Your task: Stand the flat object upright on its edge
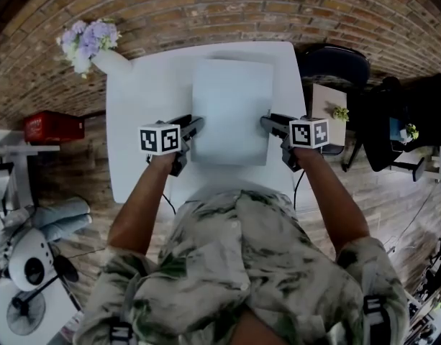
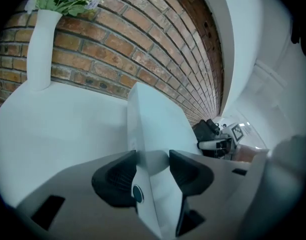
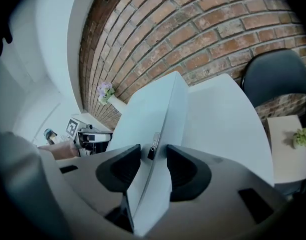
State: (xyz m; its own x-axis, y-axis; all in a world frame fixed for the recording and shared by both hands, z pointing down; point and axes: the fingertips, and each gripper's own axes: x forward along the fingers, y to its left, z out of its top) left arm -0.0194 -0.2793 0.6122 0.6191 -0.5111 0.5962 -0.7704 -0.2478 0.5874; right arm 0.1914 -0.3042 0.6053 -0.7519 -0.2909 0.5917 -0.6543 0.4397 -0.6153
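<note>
Flat slab [image 1: 231, 110], possibly a laptop: left gripper [image 1: 195, 126] and right gripper [image 1: 267, 123] are pinching its side edges, long axis running near-to-far.

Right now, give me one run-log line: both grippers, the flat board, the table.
left gripper: shut on board, left edge | right gripper: shut on its right edge | board: held tilted over table, not yet upright

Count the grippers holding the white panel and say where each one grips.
2. The left gripper clamps the white panel at its left edge; the right gripper clamps its right edge. No others show.
</note>
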